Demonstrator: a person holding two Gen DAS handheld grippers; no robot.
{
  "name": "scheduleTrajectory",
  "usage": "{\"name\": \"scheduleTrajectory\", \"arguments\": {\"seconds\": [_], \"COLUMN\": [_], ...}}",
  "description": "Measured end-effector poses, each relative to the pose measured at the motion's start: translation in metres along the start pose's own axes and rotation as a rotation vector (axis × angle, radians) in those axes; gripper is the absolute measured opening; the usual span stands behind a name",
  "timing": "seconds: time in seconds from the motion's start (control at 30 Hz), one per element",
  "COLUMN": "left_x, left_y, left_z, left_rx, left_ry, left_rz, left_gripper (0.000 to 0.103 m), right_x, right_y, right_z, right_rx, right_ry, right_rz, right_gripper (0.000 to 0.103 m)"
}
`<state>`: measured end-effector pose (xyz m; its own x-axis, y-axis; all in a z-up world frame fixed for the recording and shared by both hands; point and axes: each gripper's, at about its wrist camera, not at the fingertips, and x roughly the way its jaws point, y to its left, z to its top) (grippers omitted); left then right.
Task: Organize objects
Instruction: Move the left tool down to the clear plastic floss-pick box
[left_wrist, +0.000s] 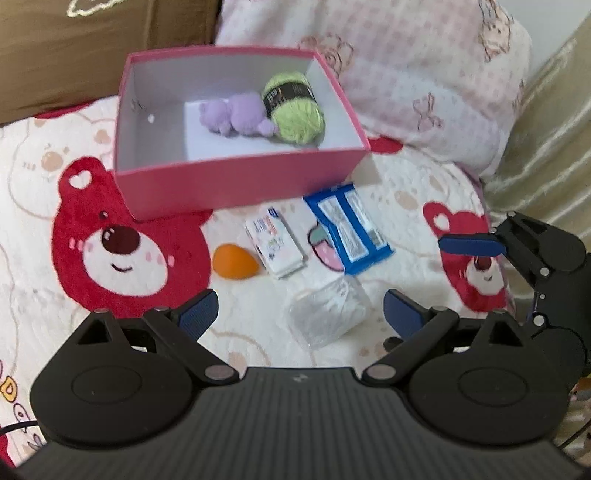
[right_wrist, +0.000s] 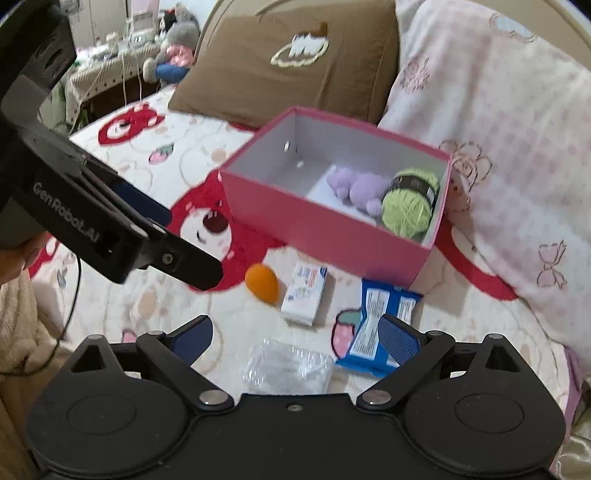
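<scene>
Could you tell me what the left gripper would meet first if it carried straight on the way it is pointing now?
Probably the clear plastic packet, which lies on the bedspread between the open left gripper fingers; depth is hard to judge.

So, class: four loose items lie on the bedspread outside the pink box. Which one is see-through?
The crumpled clear plastic packet, lying nearest both tongs. The orange egg-shaped sponge, white printed carton and blue foil wrapper are all opaque.
</scene>
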<state>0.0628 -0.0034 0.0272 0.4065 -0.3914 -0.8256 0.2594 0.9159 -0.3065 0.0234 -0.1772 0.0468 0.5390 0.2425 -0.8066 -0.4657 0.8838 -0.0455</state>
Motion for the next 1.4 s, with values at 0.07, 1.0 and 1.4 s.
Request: {"name": "scheduleTrajectory", "arguments": {"seconds": [0.07, 1.0, 1.4], "left_x": [0.008, 0.106, 0.129], "left_y": [0.000, 0.039, 0.038], "left_z": [-0.005, -0.063, -0.073], "left_rx": [0.019, -0.091, -0.165], "left_ry": [0.013, 0.005, 0.036], "left_rz": [-0.004, -0.096, -0.147], "left_gripper": [0.095, 0.075, 0.055], "right_x": [0.007, 0.091, 0.110], "right_y": [0.005, -0.002, 0.000], "right_z": [-0.007, -0.067, -0.074], "right_rx": [-0.027, 0.053, 0.105], "right_ry": [0.025, 0.043, 0.101], "right_rz": [0.004, 0.033, 0.015], "right_gripper": [0.098, 0.096, 0.096]}}
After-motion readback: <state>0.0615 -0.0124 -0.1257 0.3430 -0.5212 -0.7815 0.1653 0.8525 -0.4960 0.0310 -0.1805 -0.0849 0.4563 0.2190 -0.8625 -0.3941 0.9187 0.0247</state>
